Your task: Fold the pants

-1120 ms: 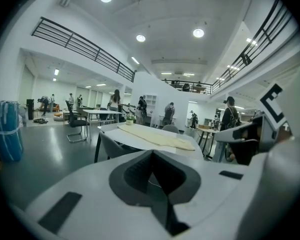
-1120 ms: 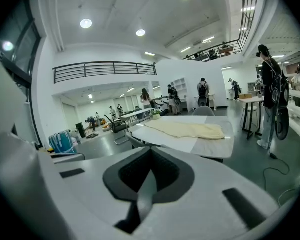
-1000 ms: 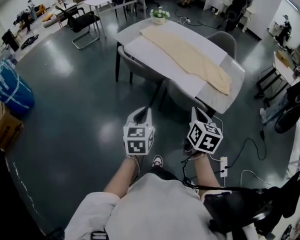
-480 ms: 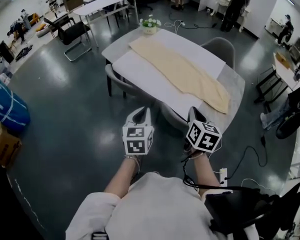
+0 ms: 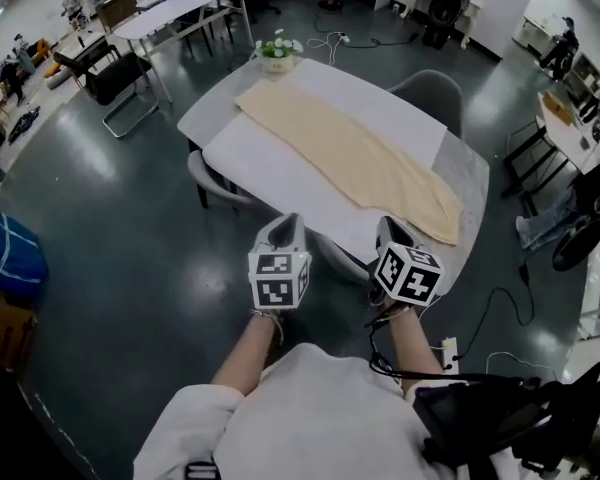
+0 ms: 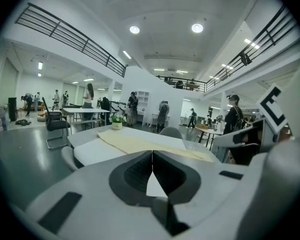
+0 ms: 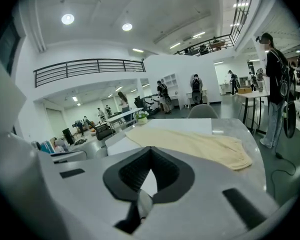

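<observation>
I've walked both grippers up to the grey marble counter (image 5: 462,173). A second ago its near edge lay well ahead of the left gripper (image 5: 289,220) and the right gripper (image 5: 388,224); now it sits just past their tips. The long cream fabric pants (image 5: 350,158) spread on it have drawn nearer too. The grey padded chair (image 5: 212,182) has come in close ahead of the left gripper. Off to that gripper's left, the blue bag (image 5: 5,253) and the brown cardboard box (image 5: 0,333) have slid back behind it.
</observation>
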Demonstrator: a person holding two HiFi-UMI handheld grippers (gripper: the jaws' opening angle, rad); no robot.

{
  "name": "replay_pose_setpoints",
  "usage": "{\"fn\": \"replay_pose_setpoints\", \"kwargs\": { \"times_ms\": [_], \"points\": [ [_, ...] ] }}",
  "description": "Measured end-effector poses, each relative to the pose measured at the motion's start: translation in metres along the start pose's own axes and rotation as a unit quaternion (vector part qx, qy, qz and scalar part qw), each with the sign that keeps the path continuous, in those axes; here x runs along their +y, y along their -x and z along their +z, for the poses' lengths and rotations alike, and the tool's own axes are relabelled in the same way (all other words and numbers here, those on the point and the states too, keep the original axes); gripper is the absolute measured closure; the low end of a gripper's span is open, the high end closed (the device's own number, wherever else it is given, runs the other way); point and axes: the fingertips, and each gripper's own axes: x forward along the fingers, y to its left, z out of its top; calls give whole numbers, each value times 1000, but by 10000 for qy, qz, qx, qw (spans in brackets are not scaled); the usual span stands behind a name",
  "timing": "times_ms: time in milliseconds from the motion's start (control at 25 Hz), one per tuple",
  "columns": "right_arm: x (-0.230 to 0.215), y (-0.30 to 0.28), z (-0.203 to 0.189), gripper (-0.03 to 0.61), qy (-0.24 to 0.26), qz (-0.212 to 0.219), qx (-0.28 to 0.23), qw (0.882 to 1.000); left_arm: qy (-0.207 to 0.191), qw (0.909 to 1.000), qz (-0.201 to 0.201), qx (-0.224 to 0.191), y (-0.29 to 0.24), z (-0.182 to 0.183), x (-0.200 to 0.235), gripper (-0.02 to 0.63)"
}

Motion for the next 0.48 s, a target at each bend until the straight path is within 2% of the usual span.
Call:
{"fn": "replay_pose_setpoints", "kwargs": {
  "times_ms": [240,480],
  "points": [
    [9,-64,41,586,-46,-397,-76,9992,-114,9995,-293,-47,-79,42,50,606],
    [19,-111,94,586,-5,-861,-253,9960,-18,9971,-760,-60,-140,90,84,607]
  ]
}}
